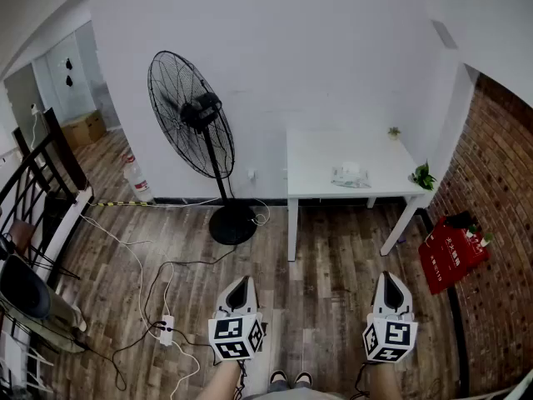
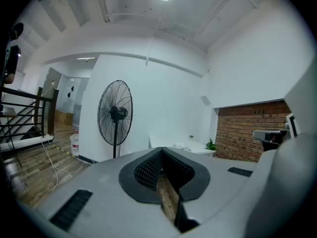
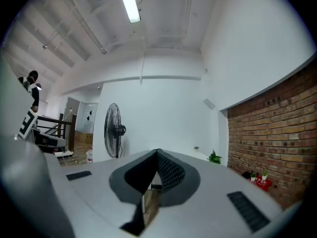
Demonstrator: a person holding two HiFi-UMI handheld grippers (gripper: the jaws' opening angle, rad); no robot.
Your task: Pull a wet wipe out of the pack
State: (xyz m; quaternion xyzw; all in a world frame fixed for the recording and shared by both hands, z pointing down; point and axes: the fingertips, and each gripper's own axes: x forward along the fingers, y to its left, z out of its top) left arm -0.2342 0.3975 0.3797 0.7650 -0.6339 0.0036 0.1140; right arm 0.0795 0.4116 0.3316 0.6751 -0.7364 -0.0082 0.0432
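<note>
1. Head view: shows the left gripper (image 1: 241,282) and the right gripper (image 1: 391,278) held low over the wooden floor (image 1: 333,257), both closed to the tips and carrying nothing. Places the wet wipe pack (image 1: 351,176) on the white table (image 1: 316,152), well apart from both tools, so no pull begun yet. Could snag on the cables (image 1: 141,265) and the power strip (image 1: 166,330) to the left on the way over, or brush the standing fan (image 1: 196,115) near the table's left end. Could also sweep off the potted plant (image 1: 423,176) at the table's right corner with too wide a reach.
2. Left gripper view: confirms jaws pressed together at the tip, empty, with only floor seen through the slot beneath. Catches the table (image 2: 173,144) beyond the tips, with the pack on it too small to read. Probably has to pin the pack down; failing that, likely lifts the whole pack rather than one sheet.
3. Right gripper view: gives the same state, jaws met at the tip and holding nothing. Does not show the pack, hidden behind the tool's own body. Must open before reaching the wipe. Pinching too deep may drag out several sheets, and too shallow may slip off damp material.
</note>
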